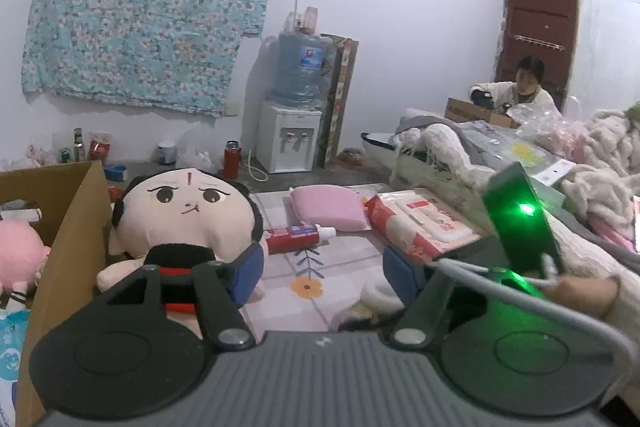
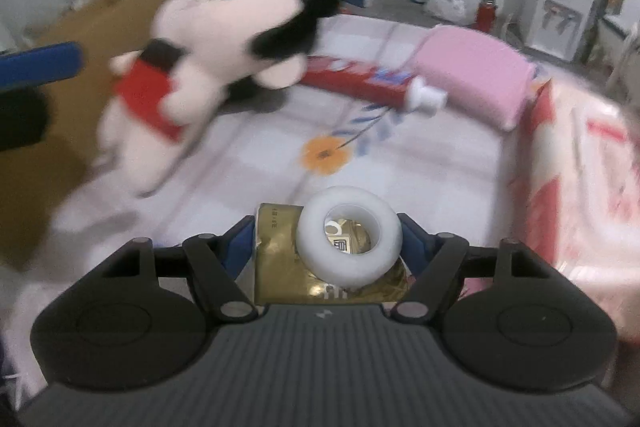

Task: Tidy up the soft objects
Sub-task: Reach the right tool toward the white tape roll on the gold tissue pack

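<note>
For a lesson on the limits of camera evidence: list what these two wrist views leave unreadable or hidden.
- Left wrist view: the cardboard box interior is cut off by the frame edge; only part of a pink plush shows.
- Left wrist view: the left gripper covers the doll's lower body.
- Right wrist view: motion blur smears the doll's face.
- Right wrist view: the white ring covers the gold packet's print.

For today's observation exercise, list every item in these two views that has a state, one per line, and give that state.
Left gripper: open, empty.
Right gripper: around a gold foil packet, grip unclear.
White foam ring: resting on the packet.
Brown cardboard box: open-topped.
Big-headed black-haired plush doll: upright beside the box.
Red toothpaste tube: capped, lying flat.
</note>
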A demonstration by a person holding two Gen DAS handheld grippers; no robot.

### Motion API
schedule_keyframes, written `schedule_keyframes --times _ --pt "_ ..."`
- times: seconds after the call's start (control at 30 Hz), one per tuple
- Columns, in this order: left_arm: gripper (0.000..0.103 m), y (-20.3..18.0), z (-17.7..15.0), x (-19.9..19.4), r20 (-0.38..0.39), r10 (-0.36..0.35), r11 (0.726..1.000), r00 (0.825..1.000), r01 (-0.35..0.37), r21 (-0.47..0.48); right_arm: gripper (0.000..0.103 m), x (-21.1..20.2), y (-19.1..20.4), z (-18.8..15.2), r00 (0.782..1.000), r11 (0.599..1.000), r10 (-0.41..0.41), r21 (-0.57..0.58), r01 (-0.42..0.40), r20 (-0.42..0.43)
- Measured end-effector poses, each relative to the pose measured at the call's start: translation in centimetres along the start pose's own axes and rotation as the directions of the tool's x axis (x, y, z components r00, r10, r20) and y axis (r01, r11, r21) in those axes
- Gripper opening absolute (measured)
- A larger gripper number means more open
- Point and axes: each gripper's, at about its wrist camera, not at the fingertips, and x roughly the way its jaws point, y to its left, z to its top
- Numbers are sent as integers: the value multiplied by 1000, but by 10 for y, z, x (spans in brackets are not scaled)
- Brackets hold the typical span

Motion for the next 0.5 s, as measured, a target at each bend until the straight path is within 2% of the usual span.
schedule_keyframes --times 0.1,0.17,0.23,0.33,0.4,0.5 --pt "69 -4 -4 -8 9 -57 998 998 57 1 73 -13 3 -12 996 995 82 60 -84 31" --pt "68 -4 -2 -11 6 -150 989 989 150 -13 74 -19 -5 -15 989 984 136 110 -141 49" --pt "68 0 2 -17 7 -273 960 962 273 -54 74 -22 -15 -14 984 974 165 146 -174 72" --pt "71 0 7 -25 -14 -402 915 915 402 -44 75 -25 -21 -14 981 971 170 153 -183 90" --pt "72 -1 7 -30 -42 -456 890 889 455 -22 75 -28 -21 -16 981 973 173 141 -185 88" --pt "75 -1 4 -41 -86 -494 868 865 497 8 76 -28 -12 -17 984 981 163 91 -170 73"
